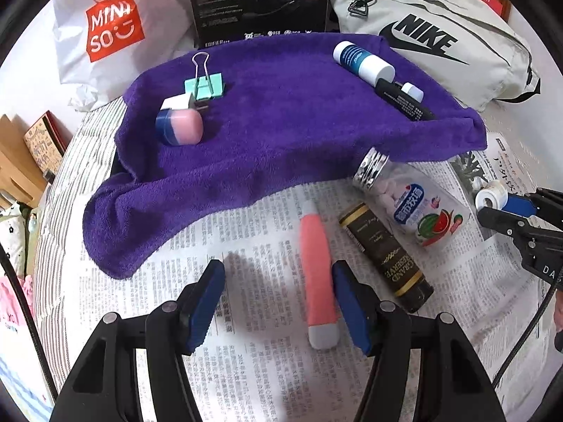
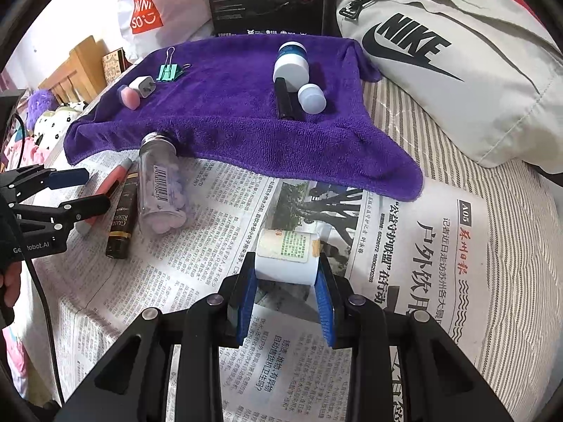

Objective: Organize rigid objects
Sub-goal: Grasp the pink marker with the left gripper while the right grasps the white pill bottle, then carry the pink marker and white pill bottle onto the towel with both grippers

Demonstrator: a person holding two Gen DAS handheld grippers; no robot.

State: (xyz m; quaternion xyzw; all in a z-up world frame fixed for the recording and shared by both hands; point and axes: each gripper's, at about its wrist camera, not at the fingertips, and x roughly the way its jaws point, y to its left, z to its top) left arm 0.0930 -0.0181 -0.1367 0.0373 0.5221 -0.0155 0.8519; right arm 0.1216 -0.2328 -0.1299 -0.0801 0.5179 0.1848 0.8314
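Note:
A purple towel (image 1: 281, 130) (image 2: 225, 130) lies on the bed. On it are a green binder clip (image 1: 204, 84), a white charger (image 1: 177, 102), a pink and blue ball-shaped case (image 1: 181, 127), a blue and white bottle (image 1: 362, 60), a black tube (image 1: 404, 100) and a small white jar (image 2: 311, 97). On the newspaper (image 1: 246, 316) lie a pink tube (image 1: 318, 274), a black and gold tube (image 1: 387, 256) and a clear candy bottle (image 1: 408, 197). My left gripper (image 1: 278, 302) is open, low over the paper, with the pink tube just inside its right finger. My right gripper (image 2: 286, 295) is shut on a white bottle (image 2: 286, 256) over the newspaper.
A white Nike bag (image 2: 457, 63) lies at the right behind the towel. A black box (image 1: 260, 0) and a Miniso bag (image 1: 112, 28) stand at the back. Striped bedding (image 2: 510, 281) surrounds the newspaper. Wooden items (image 1: 17, 161) stand at the left.

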